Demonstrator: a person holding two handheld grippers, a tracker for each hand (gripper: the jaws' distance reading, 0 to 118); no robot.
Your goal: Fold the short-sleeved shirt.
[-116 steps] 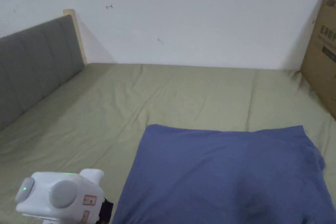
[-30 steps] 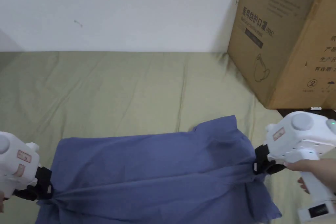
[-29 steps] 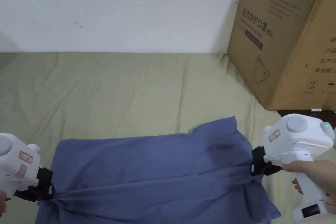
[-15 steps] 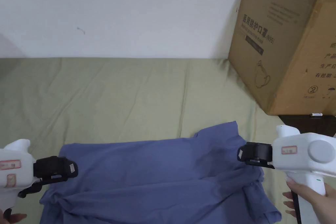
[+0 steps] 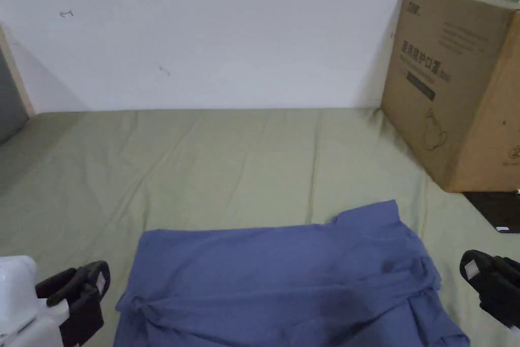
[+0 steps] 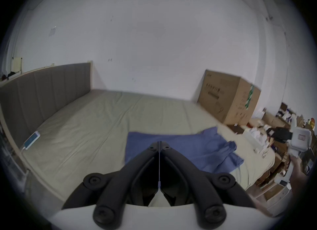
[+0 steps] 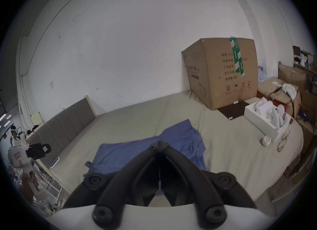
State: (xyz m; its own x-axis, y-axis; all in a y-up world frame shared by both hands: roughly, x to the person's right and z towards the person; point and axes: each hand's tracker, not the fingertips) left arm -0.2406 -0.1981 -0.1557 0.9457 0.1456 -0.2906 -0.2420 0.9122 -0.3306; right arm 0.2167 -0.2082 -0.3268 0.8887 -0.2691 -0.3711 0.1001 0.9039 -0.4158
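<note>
The left gripper (image 6: pixel 159 145) had its jaws together, tips meeting with nothing between them, and it hung clear of the cloth off the shirt's left edge. The right gripper (image 7: pixel 159 143) was likewise closed on nothing, its jaws pressed tip to tip, and it was held off the opposite edge of the garment. In the head view the left gripper (image 5: pixel 81 289) sat just beside the shirt's near left corner without touching it, and the right gripper (image 5: pixel 490 282) stood a little apart from the right side. Between the two tools lay the blue short-sleeved shirt (image 5: pixel 284 277), spread on the olive bed sheet (image 5: pixel 228 160), its far edge fairly straight and flat, its near portion gathered into a loose ridge that ran across the cloth from side to side. On the right-gripper side a sleeve (image 5: pixel 376 218) stuck out toward the far end, and the fabric there was bunched. Beyond the right gripper, a large cardboard box (image 5: pixel 457 84) stood against the wall, well apart from the shirt. Judging by the layout, one lengthwise fold looked roughly laid and released, so the work seemed to be between folds, with neither tool engaged. The next move would probably call for opening both pairs of jaws, pinching matching points on the gathered near edge or the two ends, and carrying them evenly so that the ridge flattened rather than twisted.
</note>
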